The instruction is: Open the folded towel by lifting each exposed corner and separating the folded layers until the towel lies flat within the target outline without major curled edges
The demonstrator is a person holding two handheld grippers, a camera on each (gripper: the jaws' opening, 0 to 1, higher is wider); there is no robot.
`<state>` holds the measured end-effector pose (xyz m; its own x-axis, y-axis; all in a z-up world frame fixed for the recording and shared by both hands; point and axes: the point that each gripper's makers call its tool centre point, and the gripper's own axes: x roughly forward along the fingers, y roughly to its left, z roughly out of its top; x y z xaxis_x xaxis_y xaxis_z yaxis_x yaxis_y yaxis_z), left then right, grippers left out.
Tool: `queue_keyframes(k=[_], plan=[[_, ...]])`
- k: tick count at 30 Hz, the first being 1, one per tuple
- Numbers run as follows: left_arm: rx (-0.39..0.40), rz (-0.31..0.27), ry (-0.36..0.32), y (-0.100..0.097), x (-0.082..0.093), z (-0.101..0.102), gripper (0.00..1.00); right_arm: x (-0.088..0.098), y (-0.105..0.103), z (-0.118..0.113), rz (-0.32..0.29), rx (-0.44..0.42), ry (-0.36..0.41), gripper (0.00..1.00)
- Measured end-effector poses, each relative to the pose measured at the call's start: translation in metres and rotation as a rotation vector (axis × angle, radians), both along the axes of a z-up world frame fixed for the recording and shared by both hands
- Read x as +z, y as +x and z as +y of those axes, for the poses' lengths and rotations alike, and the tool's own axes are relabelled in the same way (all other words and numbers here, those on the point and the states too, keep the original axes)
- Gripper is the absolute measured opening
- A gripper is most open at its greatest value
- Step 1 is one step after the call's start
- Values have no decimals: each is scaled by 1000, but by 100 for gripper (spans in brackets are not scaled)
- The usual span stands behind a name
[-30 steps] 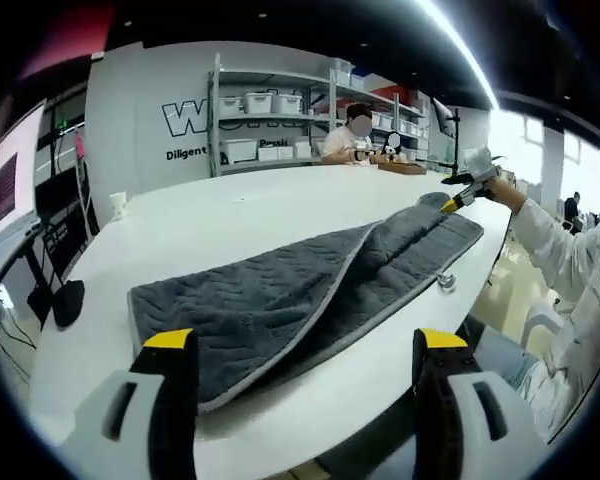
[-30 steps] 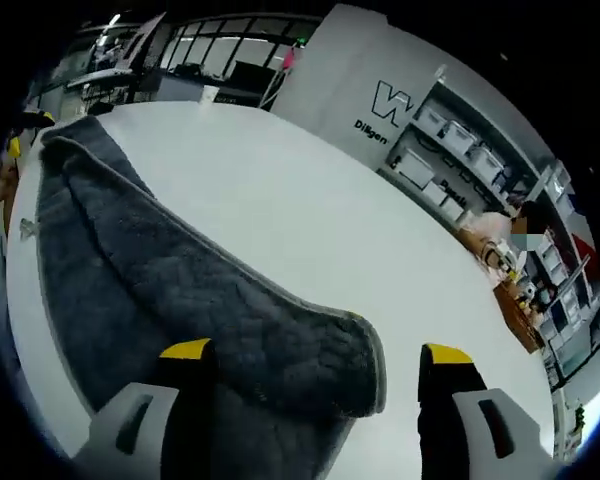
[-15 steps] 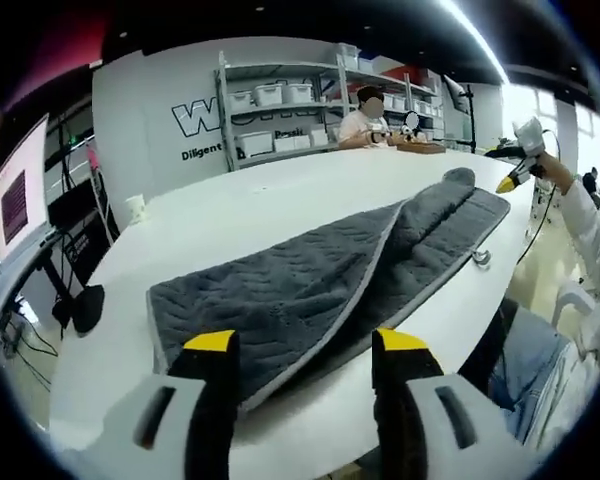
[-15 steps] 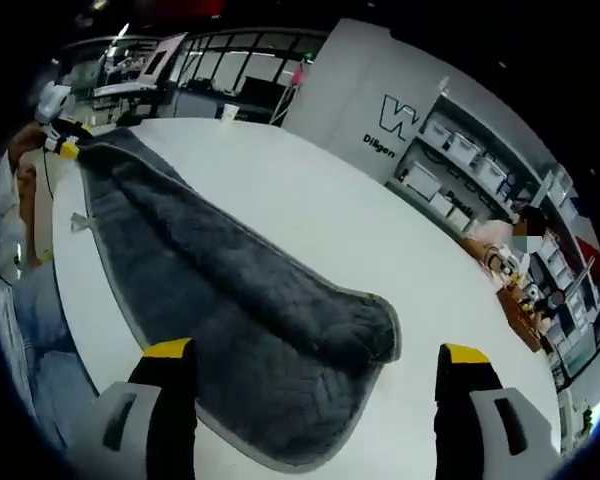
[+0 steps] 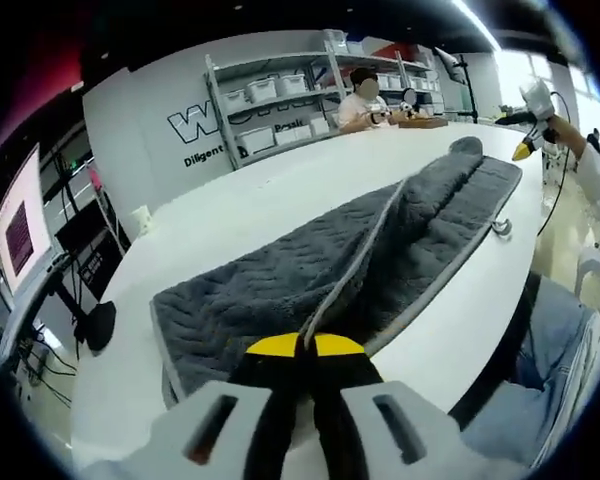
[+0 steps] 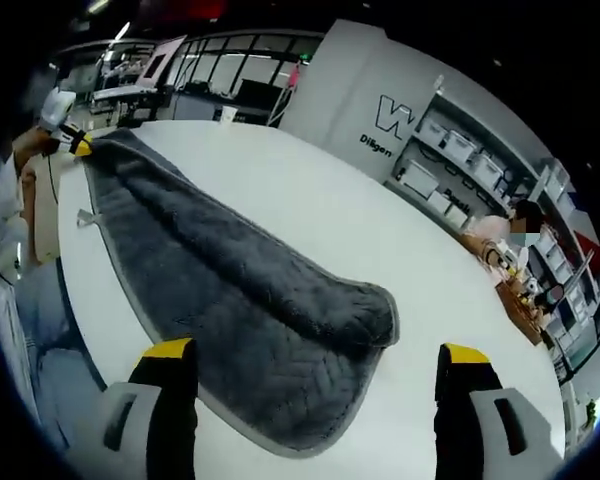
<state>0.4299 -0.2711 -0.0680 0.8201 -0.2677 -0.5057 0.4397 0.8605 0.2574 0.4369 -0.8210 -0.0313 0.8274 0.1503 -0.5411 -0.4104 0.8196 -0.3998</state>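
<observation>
A dark grey quilted towel [image 5: 270, 280] lies folded lengthwise on the white table [image 5: 230, 210], its pale-trimmed upper edge running straight into my left gripper [image 5: 300, 345]. That gripper is shut, and its yellow tips meet on the towel's edge at the near end. In the right gripper view the same towel [image 6: 230, 290] stretches away from me, rounded at the near end. My right gripper [image 6: 317, 352] hovers open above that end, its jaws wide apart with nothing between them. The left gripper [image 6: 77, 145] shows at the towel's far corner, and the right gripper [image 5: 528, 150] shows beyond its far end.
A small metal clip [image 5: 500, 228] sits on the table edge beside the towel. A white cup [image 5: 143, 218] stands at the far left. Shelves with bins [image 5: 270, 100] and a seated person [image 5: 365, 105] are behind the table. A person's legs [image 5: 540, 370] are alongside the table.
The left jaws have gone from wide open to shut on the towel's edge. The right gripper has pulled back from the towel's end and stayed open.
</observation>
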Motion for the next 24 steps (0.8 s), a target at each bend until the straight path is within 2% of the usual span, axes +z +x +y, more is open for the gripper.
queue_keyframes(k=[4,10,17,24], plan=[[5,-13,-5,4,9,1,1,-2,3,-2,7,4,3,99],[34,-89,3,22,38,10,1,-2,7,-7,12,1,18,98],[15,-157,11,61,77,10,1,0,6,-9,12,1,20,98],[1,-188,8,100,103,9,1,5,5,-13,10,1,20,97]])
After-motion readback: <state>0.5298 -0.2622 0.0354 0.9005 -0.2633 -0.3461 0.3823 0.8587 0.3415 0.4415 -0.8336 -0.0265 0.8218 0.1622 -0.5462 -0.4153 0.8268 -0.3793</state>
